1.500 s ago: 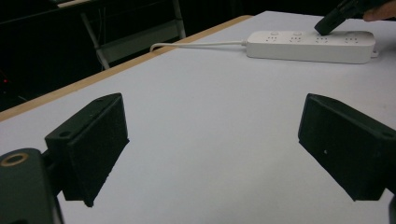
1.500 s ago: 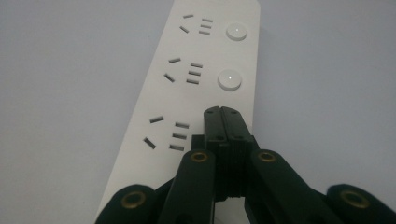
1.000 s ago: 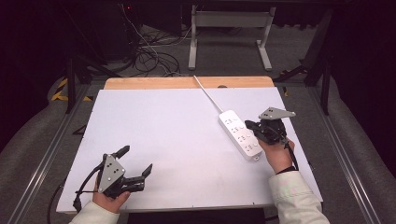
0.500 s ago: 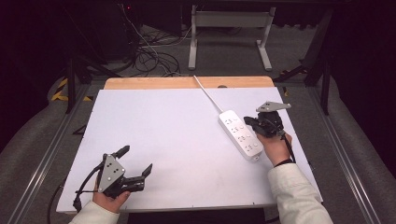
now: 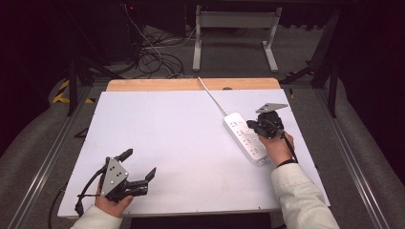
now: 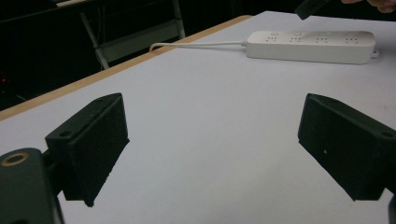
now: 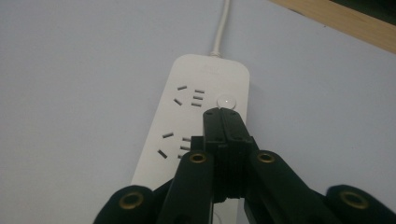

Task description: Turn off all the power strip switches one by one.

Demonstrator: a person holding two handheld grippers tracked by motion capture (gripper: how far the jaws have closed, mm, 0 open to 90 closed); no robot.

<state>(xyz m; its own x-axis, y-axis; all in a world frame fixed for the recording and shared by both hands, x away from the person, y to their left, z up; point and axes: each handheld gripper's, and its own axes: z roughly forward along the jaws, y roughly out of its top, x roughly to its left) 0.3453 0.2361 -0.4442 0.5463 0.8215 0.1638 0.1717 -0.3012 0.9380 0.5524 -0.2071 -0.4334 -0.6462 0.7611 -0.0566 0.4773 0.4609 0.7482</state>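
White power strip on the worktop's right side

The power strip (image 5: 245, 138) lies flat, sockets up, slanting from mid-worktop toward the right front edge; a round button (image 7: 226, 101) sits at its far end, where its white cord (image 5: 212, 96) runs to the worktop's (image 5: 162, 129) back edge.

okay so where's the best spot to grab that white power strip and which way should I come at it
Probably across the narrow width of the power strip, near its middle, coming straight down from above. It lies flat on the table, long and slim, with both long edges free; the cable leaves its far end.
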